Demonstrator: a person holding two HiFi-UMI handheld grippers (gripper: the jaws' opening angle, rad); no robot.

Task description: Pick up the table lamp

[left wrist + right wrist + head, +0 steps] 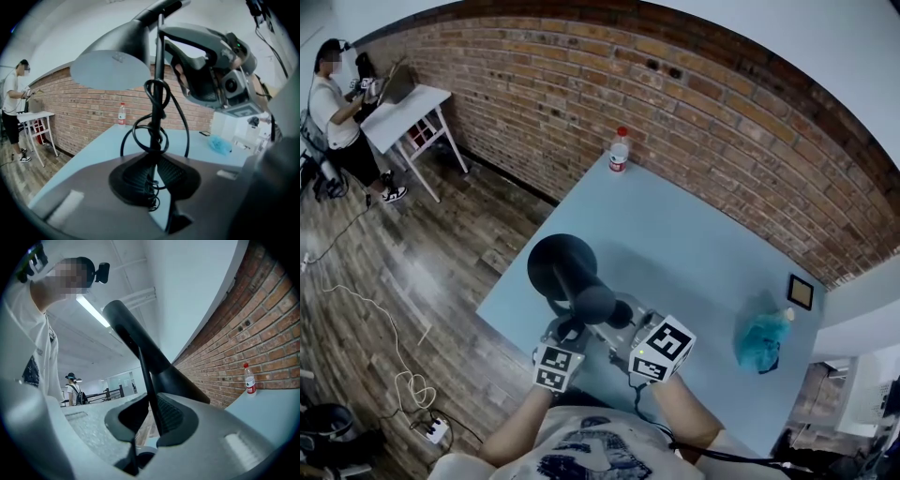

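Note:
A black table lamp [564, 267] hangs over the near edge of the light-blue table [703, 239], its round shade seen from above. In the left gripper view the thin stem [158, 93] stands upright with the cord coiled round it, and the shade [112, 63] is at the upper left. My left gripper [157, 176] [570, 333] is shut on the stem low down. My right gripper [152, 420] [628, 323] is shut on the same stem [149, 385] from the other side, pointing level. The lamp's foot is hidden.
A plastic bottle [619, 150] stands at the table's far edge by the brick wall. A crumpled blue-green bag [761, 339] and a small dark frame [800, 292] lie at the right. A person sits at a white table [403, 108] far left. Cables and a power strip [433, 429] lie on the floor.

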